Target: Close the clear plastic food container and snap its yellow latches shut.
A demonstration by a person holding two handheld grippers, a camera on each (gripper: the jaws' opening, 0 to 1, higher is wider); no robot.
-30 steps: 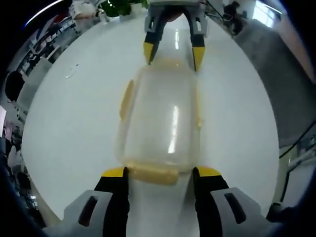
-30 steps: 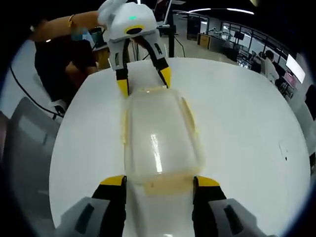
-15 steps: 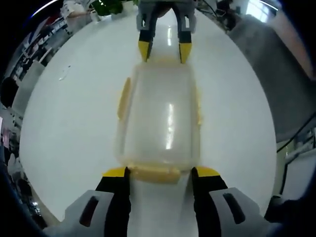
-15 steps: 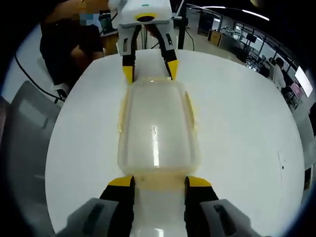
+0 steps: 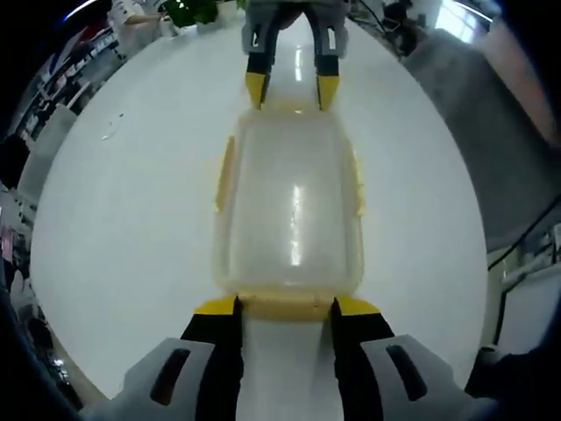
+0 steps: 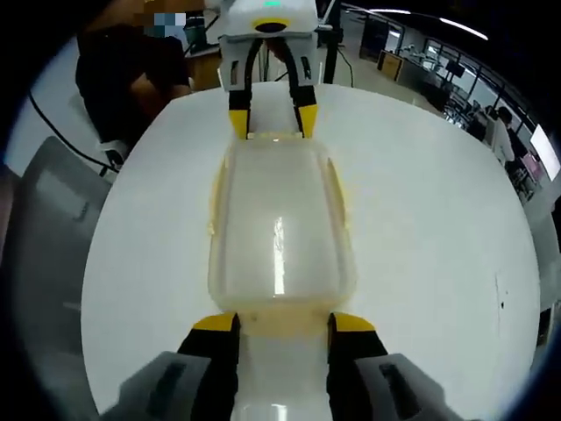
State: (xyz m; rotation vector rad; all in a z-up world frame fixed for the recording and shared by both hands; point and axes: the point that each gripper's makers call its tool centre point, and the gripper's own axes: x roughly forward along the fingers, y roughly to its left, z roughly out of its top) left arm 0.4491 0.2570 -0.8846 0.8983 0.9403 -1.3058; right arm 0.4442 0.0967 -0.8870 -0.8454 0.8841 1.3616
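The container [image 5: 289, 210] lies on the table [image 5: 131, 219], long axis from 6 to 12 o'clock in both views, lid on top. In the left gripper view the left gripper [image 5: 287, 307] sits at its 6 o'clock end, jaws either side of the end latch [image 5: 285, 304], with the right gripper [image 5: 290, 88] at 12; side latches [image 5: 225, 174] lie at 9 and 3. In the right gripper view the right gripper [image 6: 282, 323] is at 6, the left gripper [image 6: 272, 120] at 12, a person [image 6: 131, 74] beyond the table at 11.
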